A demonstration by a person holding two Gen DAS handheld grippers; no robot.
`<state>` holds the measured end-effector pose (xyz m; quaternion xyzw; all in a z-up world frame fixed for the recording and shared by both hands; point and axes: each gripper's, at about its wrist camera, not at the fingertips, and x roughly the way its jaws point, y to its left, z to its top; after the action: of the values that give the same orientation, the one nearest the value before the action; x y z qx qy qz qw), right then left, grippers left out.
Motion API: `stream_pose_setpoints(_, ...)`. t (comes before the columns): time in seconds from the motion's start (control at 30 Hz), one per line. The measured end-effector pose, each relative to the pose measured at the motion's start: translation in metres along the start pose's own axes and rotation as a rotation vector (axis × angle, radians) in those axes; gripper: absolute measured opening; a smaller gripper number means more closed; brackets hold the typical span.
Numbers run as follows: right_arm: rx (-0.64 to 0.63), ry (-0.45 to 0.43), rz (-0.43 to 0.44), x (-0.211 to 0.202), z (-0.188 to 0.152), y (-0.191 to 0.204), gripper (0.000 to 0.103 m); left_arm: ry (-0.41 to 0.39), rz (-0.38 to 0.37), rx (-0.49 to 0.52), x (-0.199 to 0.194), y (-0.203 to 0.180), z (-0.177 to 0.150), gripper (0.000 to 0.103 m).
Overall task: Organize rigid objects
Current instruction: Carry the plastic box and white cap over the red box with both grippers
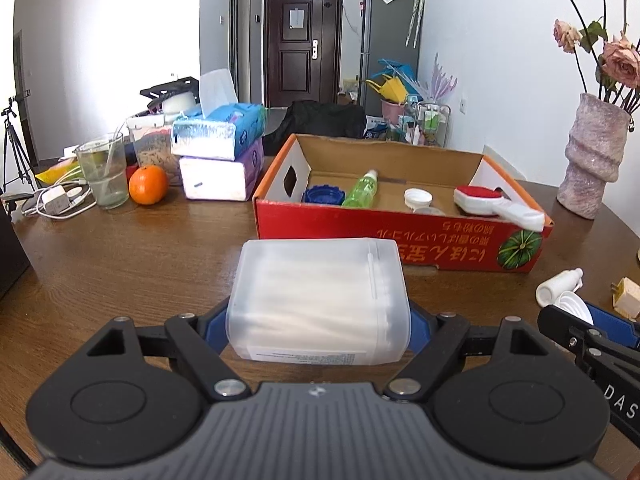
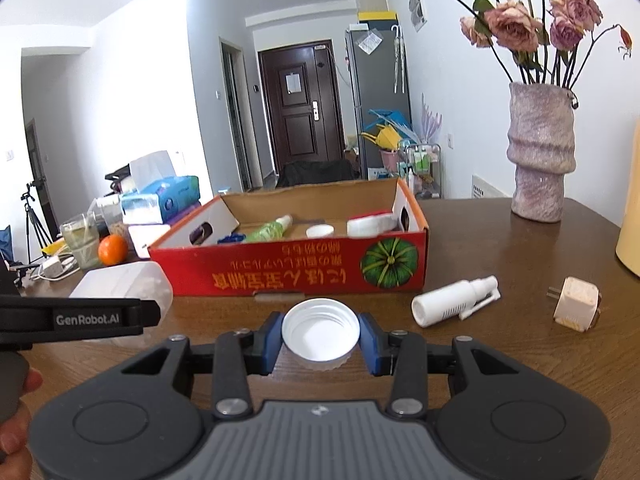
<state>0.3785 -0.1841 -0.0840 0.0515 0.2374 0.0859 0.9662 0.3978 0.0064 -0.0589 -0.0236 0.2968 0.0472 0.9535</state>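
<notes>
My left gripper (image 1: 318, 330) is shut on a frosted plastic box of cotton swabs (image 1: 320, 296), just above the wooden table in front of the red cardboard box (image 1: 360, 236). My right gripper (image 2: 320, 340) is shut on a white jar lid (image 2: 320, 330), open side up, in front of the same red box (image 2: 280, 272). The swab box also shows at the left of the right wrist view (image 2: 124, 284). Inside the red box lie a blue lid (image 1: 324, 194), a green bottle (image 1: 362, 190), a white cap (image 1: 418, 198) and a red-and-white brush (image 1: 496, 202).
A white spray bottle (image 2: 456, 300) and a cream plug adapter (image 2: 576, 308) lie on the table to the right. A pink vase with dried roses (image 2: 540, 152) stands back right. Tissue packs (image 1: 218, 152), a glass (image 1: 102, 170), an orange (image 1: 148, 184) and chargers (image 1: 56, 200) are back left.
</notes>
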Motion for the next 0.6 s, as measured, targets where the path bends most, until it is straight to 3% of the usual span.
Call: stream_pose_setpoints(0.6, 0.021, -0.104, -0.017, 0.007, 0.040, -0.005, 0.040, -0.072, -0.003, -0.052, 0.001, -0.015, 0.039, 0.083)
